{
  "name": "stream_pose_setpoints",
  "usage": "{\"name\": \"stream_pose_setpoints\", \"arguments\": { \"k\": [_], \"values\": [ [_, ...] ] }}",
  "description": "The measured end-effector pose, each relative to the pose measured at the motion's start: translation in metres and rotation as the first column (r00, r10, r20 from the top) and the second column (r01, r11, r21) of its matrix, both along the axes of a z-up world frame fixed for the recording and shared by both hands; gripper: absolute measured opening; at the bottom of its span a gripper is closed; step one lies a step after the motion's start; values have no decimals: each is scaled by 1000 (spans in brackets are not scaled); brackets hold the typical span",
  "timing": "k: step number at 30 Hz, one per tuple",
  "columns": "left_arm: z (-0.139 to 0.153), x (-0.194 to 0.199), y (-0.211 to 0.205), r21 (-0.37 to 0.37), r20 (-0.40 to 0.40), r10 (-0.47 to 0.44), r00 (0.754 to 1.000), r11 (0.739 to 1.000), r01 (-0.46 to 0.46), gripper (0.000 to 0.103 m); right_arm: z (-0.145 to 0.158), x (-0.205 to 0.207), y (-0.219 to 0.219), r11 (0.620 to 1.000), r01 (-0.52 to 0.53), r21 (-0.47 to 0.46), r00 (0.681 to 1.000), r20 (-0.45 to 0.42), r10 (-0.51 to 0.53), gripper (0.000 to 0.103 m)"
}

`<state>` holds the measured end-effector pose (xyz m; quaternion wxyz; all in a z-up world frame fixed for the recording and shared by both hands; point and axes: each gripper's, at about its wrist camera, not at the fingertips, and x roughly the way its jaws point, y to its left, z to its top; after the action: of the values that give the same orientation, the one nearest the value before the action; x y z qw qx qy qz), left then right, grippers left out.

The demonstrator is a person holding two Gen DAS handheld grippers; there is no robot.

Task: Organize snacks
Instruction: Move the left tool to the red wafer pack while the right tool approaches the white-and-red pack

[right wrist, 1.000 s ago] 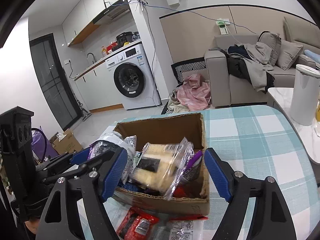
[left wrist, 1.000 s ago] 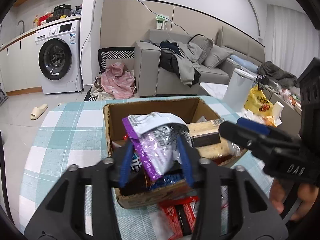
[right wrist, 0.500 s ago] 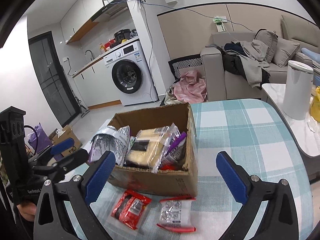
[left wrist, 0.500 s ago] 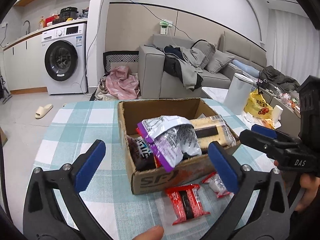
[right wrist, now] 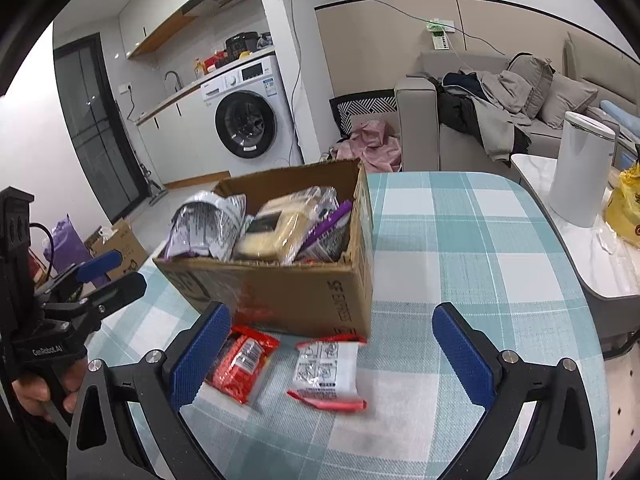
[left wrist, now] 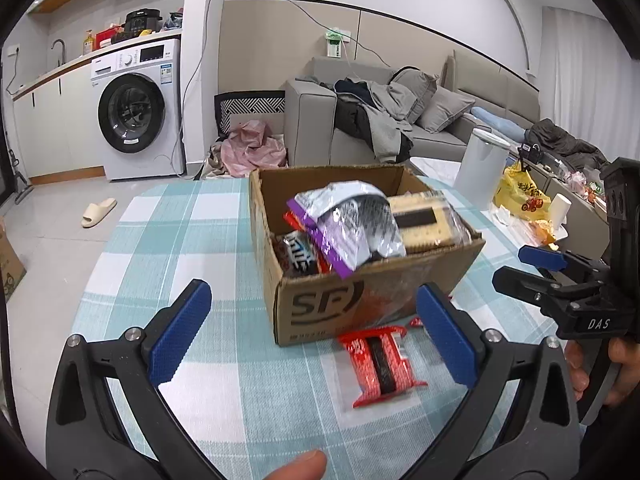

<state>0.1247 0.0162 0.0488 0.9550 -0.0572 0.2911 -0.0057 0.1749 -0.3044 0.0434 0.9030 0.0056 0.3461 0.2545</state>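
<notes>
A cardboard box (left wrist: 320,304) (right wrist: 300,292) stands on the teal checked tablecloth (left wrist: 180,240) (right wrist: 460,240). Sticking out of it are a purple-and-silver bag (left wrist: 352,224) (right wrist: 208,224) and a yellow cracker pack (left wrist: 420,220) (right wrist: 276,228). In front of the box lie a red packet (left wrist: 380,364) (right wrist: 240,364) and a white packet with red ends (right wrist: 326,368). My left gripper (left wrist: 311,289) (right wrist: 92,276) is open wide and empty, short of the box. My right gripper (right wrist: 331,308) (left wrist: 552,276) is also open wide and empty, over the two loose packets.
A white canister (right wrist: 580,168) (left wrist: 480,168) and a yellow bag (left wrist: 520,196) sit on a side table to the right. A fingertip (left wrist: 300,468) shows at the bottom of the left wrist view. A sofa (left wrist: 360,128) and a washing machine (left wrist: 136,112) stand beyond the table.
Both grippers opened wide, letting go of the purple bag and the cracker pack, which stay in the box. Both pulled back from the box, and the loose packets came into view.
</notes>
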Motion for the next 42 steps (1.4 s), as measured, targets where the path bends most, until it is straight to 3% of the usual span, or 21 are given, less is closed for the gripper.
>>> {"name": "stream_pose_setpoints", "arguments": {
  "k": [9, 14, 42],
  "values": [
    [-21, -3, -14, 33, -56, -18, 998, 999, 20, 102, -18, -7, 3, 996, -18, -82, 1000, -20, 16, 103],
    [-28, -2, -20, 47, -58, -31, 998, 998, 34, 102, -22, -6, -1, 997, -9, -74, 999, -42, 5, 103],
    [-76, 16, -40, 16, -180, -56, 982, 998, 60, 102, -64, 4, 22, 983, -43, -181, 991, -130, 20, 102]
  ]
}}
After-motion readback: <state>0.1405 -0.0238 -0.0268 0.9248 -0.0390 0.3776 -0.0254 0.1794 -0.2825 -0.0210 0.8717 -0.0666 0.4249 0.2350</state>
